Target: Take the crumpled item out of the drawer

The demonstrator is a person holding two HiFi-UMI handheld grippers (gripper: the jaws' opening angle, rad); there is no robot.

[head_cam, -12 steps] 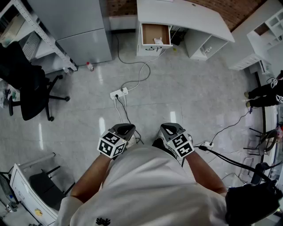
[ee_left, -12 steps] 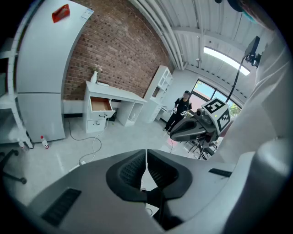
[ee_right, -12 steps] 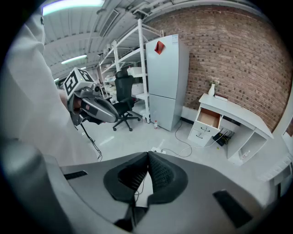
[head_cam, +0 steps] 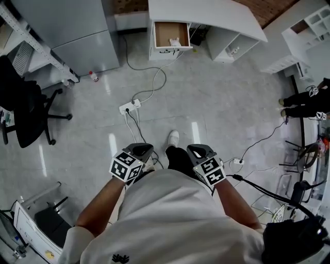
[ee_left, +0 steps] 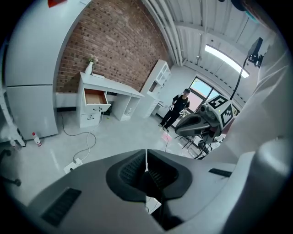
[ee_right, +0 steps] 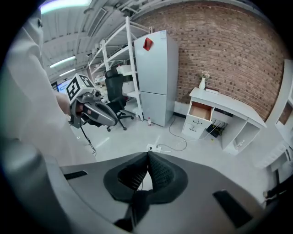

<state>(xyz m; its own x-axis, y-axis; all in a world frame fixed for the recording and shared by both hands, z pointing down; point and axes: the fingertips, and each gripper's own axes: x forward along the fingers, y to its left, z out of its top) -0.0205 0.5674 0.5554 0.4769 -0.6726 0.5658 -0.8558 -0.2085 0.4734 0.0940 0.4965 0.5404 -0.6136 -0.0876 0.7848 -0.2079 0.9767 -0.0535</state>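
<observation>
Head view: the person stands on the floor well apart from the white bench (head_cam: 216, 13), whose open drawer (head_cam: 171, 32) faces them. The crumpled item (head_cam: 175, 42), small and white, lies inside the drawer near its front edge. The left gripper (head_cam: 143, 149) and right gripper (head_cam: 198, 150) are held close to the body, and a power strip (head_cam: 130, 106) with trailing cables lies on the floor between the person and the drawer

Left gripper view: the jaws are pressed together with nothing between them; the drawer is far off, and the item is too small to make out

Right gripper view: these jaws also meet, empty, pointing roughly toward the bench

The step in hand looks like the approach. Next, the person likely needs to walk past the cables, part one gripper's jaws and lower it into the drawer over the item
</observation>
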